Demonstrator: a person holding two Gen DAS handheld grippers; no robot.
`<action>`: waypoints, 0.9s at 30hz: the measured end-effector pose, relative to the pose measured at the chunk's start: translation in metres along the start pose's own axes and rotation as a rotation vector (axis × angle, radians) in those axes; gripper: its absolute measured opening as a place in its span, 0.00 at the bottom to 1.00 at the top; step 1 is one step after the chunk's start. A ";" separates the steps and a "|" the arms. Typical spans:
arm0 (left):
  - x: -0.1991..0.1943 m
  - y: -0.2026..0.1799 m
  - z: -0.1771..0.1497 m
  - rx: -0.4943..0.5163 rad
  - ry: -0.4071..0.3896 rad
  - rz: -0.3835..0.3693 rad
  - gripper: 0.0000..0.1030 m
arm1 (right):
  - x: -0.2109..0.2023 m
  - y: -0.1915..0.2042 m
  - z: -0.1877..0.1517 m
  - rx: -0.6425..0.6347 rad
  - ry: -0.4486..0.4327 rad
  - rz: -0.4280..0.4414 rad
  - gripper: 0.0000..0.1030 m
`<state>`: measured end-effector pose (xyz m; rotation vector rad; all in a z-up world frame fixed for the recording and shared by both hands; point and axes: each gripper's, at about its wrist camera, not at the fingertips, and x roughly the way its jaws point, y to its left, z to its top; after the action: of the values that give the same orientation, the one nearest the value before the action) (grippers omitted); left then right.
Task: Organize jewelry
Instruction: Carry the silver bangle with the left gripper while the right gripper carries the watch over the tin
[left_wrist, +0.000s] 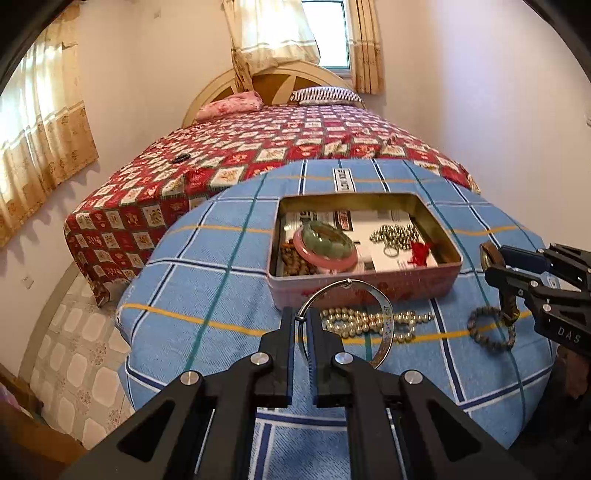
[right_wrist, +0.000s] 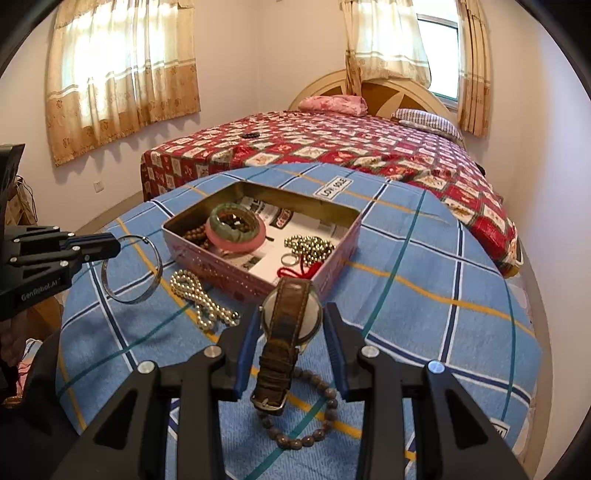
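Observation:
My left gripper (left_wrist: 302, 319) is shut on a thin silver bangle (left_wrist: 384, 314), held just above the blue checked cloth in front of the pink tin box (left_wrist: 369, 288). It also shows in the right wrist view (right_wrist: 110, 247) with the bangle (right_wrist: 147, 291). My right gripper (right_wrist: 290, 325) is shut on a brown leather-strap watch (right_wrist: 284, 325), near the box's right corner; the watch also shows in the left wrist view (left_wrist: 491, 258). The box (right_wrist: 221, 264) holds a green and a pink bangle (right_wrist: 236, 230), brown beads, silver beads, a ring and red cord.
A pearl necklace (left_wrist: 365, 321) and a brown bead bracelet (left_wrist: 491, 328) lie on the cloth in front of the box; they also show in the right wrist view, pearls (right_wrist: 203, 299), bracelet (right_wrist: 314, 417). A bed with a red patterned cover (left_wrist: 258, 147) stands behind.

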<state>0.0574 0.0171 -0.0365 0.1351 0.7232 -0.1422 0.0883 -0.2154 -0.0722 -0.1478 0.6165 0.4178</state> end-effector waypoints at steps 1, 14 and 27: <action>0.000 0.001 0.003 -0.003 -0.006 0.001 0.05 | 0.000 0.000 0.002 -0.001 -0.003 0.000 0.37; 0.005 0.009 0.034 -0.003 -0.055 0.016 0.05 | 0.000 -0.003 0.029 -0.023 -0.042 -0.010 0.37; 0.025 0.008 0.060 0.017 -0.058 0.021 0.05 | 0.015 -0.004 0.049 -0.039 -0.042 -0.003 0.37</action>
<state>0.1164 0.0129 -0.0079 0.1545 0.6626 -0.1321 0.1270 -0.2020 -0.0410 -0.1766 0.5667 0.4288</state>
